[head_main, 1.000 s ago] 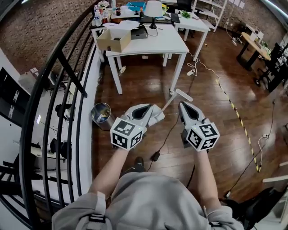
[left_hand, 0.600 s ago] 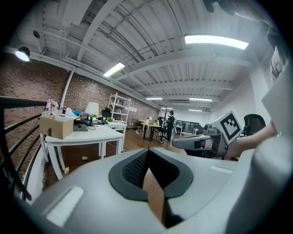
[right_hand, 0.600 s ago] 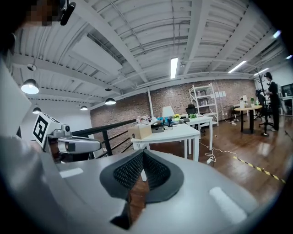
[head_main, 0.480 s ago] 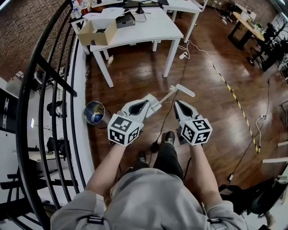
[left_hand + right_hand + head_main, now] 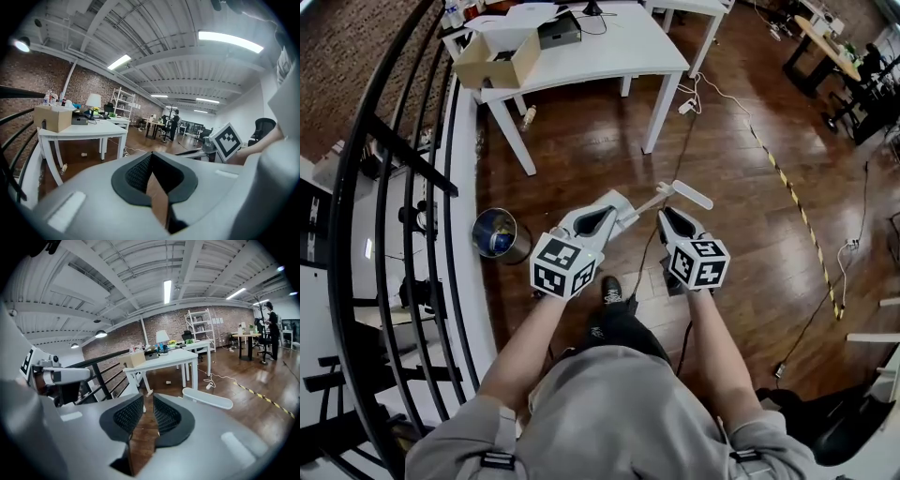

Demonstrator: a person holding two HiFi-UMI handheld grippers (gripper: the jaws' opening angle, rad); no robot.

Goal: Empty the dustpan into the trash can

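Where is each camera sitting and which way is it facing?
Head view: on the person's head, facing steeply down at the floor; forearms, left gripper and right gripper show.
Left gripper view: on that gripper, along its closed jaws; the right gripper's marker cube shows.
Right gripper view: likewise, jaws just opened slightly, nothing between; left gripper at left.
All share the white table and cardboard box.

The right gripper (image 5: 148,403) fills the lower part of the view. Its black ribbed pads stand a narrow slit apart, having just been opening, and only wooden floor shows between them. Beyond the jaws stands a white table (image 5: 165,363) carrying a cardboard box (image 5: 132,359) and a lamp (image 5: 162,339). A white bar (image 5: 207,398) shows in front of the table. A black railing (image 5: 101,373) runs left of the table. To its right are striped floor tape (image 5: 265,398) and, farther off, a person (image 5: 271,319).
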